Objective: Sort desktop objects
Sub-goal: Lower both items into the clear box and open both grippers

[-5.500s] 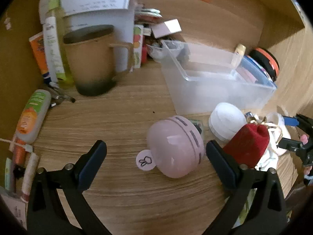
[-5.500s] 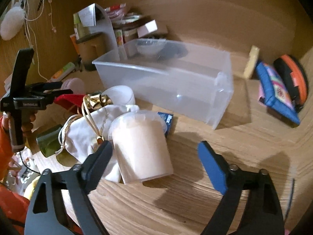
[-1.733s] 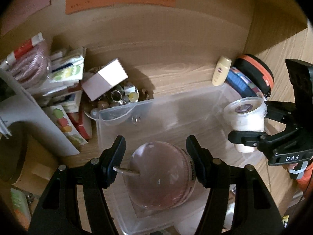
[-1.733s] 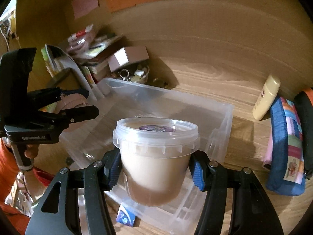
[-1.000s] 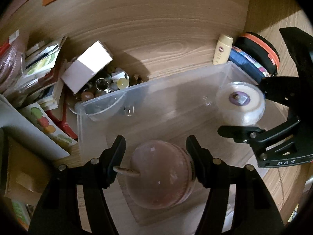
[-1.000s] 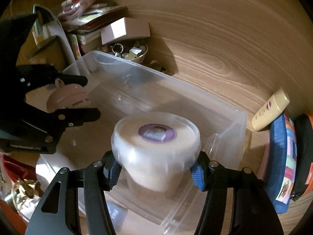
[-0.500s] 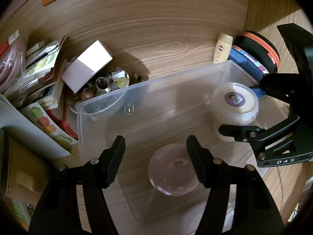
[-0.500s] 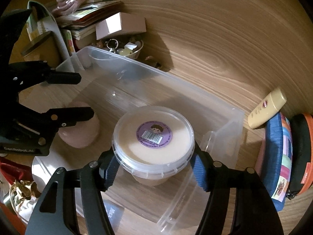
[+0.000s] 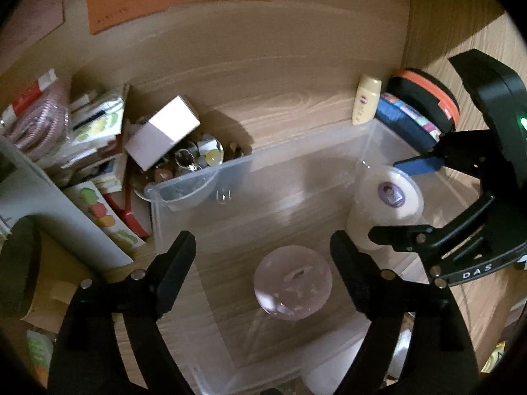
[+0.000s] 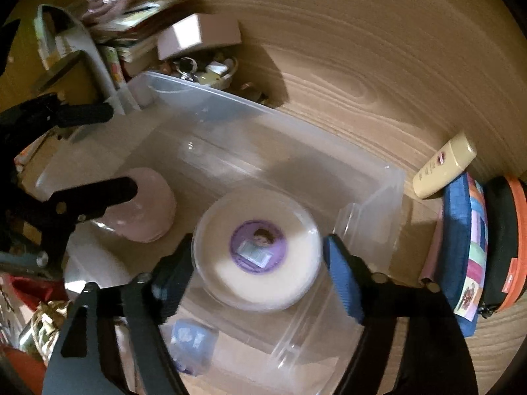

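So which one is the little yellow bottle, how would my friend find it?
Find the big clear plastic bin on the wooden desk. Just past its far right corner, by the back wall, a small pale yellow bottle leans next to a blue patchwork pouch. It is the only plain cream-coloured thing among those bright neighbours.

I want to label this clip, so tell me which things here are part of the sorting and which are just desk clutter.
In the job: clear plastic bin; pink round gadget and white lidded tub, both in the bin; left gripper and right gripper, jaws opening.

Lying about: small white box, cream bottle, colourful pouch, booklets.
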The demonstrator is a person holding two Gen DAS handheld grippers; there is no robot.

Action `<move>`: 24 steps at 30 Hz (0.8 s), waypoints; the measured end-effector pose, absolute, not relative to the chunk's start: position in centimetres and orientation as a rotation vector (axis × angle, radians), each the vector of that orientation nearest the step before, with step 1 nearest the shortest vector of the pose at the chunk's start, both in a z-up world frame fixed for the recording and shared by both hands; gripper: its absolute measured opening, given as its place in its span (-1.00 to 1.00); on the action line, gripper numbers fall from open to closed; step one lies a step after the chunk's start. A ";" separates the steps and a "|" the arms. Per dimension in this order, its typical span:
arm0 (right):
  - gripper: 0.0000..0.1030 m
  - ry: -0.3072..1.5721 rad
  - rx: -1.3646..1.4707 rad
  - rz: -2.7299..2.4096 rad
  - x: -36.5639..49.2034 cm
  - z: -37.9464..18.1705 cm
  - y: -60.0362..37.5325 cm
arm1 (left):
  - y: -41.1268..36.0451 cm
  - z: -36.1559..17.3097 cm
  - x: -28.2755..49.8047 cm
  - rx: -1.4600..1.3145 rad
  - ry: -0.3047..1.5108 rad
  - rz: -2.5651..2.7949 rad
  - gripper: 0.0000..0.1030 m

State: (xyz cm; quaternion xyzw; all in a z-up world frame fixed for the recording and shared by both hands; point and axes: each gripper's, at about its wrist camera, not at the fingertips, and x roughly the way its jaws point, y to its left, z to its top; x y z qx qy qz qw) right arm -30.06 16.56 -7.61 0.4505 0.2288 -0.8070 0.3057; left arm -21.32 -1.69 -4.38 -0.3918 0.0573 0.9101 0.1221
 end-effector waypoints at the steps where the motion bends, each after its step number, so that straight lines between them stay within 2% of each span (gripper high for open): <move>1: 0.49 0.618 1.175 -2.147 -29.5 -7.3 16.6 | -1.9 -4.3 -21.2 -1.137 0.162 2.658 0.66; 18: 0.51 0.645 1.036 -2.263 -26.2 -5.0 18.4 | -2.7 -1.3 -16.8 -1.020 0.177 2.754 0.85; 24: 0.60 0.600 0.969 -2.294 -24.2 -3.5 19.5 | -3.1 -0.2 -14.8 -0.978 0.175 2.800 0.89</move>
